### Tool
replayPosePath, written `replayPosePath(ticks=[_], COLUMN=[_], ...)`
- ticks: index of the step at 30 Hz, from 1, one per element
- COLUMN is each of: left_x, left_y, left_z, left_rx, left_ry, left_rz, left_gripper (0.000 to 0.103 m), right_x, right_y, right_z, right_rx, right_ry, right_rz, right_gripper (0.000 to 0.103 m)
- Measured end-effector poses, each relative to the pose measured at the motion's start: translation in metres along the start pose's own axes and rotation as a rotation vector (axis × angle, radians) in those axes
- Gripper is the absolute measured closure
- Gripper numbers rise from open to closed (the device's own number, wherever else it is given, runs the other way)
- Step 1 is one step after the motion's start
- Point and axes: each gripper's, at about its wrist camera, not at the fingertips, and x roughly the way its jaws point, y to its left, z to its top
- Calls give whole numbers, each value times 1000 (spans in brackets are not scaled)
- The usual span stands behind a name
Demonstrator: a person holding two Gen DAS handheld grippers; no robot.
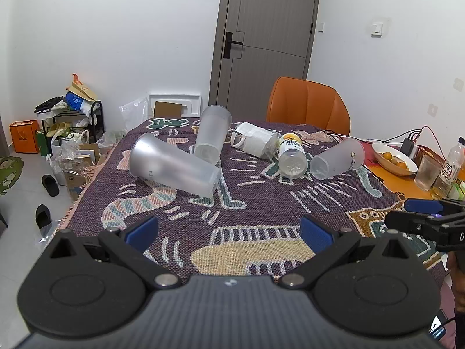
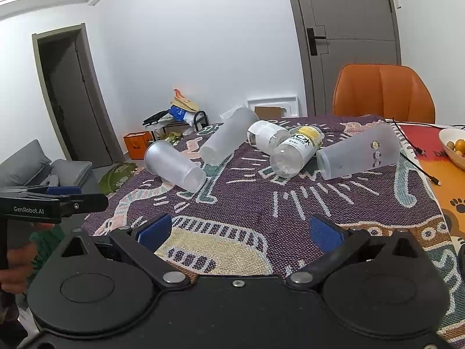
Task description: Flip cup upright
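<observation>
Three frosted plastic cups lie on their sides on the patterned cloth: a left cup point(image 1: 171, 165) point(image 2: 173, 164), a middle cup point(image 1: 212, 133) point(image 2: 229, 136) and a right cup point(image 1: 338, 158) point(image 2: 359, 152). My left gripper point(image 1: 229, 229) is open and empty over the near cloth, well short of the cups. My right gripper point(image 2: 241, 231) is open and empty too, also short of them. The right gripper shows from the side at the right edge of the left wrist view point(image 1: 421, 218). The left one shows at the left edge of the right wrist view point(image 2: 58, 200).
Two clear bottles lie between the cups: one with a white label point(image 1: 255, 139) point(image 2: 267, 133) and one with a yellow cap point(image 1: 292, 154) point(image 2: 296, 151). A bowl of oranges point(image 1: 393, 158), a glass point(image 1: 425, 171) and cables sit at the right. An orange chair point(image 1: 308, 101) stands behind the table.
</observation>
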Motion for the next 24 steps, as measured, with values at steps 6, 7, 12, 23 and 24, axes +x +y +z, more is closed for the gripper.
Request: replayPosePath(ticks=[6, 7, 12, 23, 24], left_x=[-1, -1, -1, -1, -1], left_y=[2, 2, 3, 5, 4], left_z=[0, 0, 0, 0, 0], left_rx=[0, 1, -1, 0, 0], left_ry=[-1, -1, -2, 1, 1], left_rz=[3, 3, 4, 4, 4], left_gripper=[0, 0, 0, 0, 0], right_x=[-1, -1, 0, 0, 0], right_y=[0, 1, 1, 0, 0], right_z=[1, 1, 1, 1, 1], right_rx=[0, 0, 0, 1, 1], right_ry=[-2, -2, -1, 0, 0], right_rz=[0, -1, -2, -2, -2], right_gripper=[0, 0, 0, 0, 0])
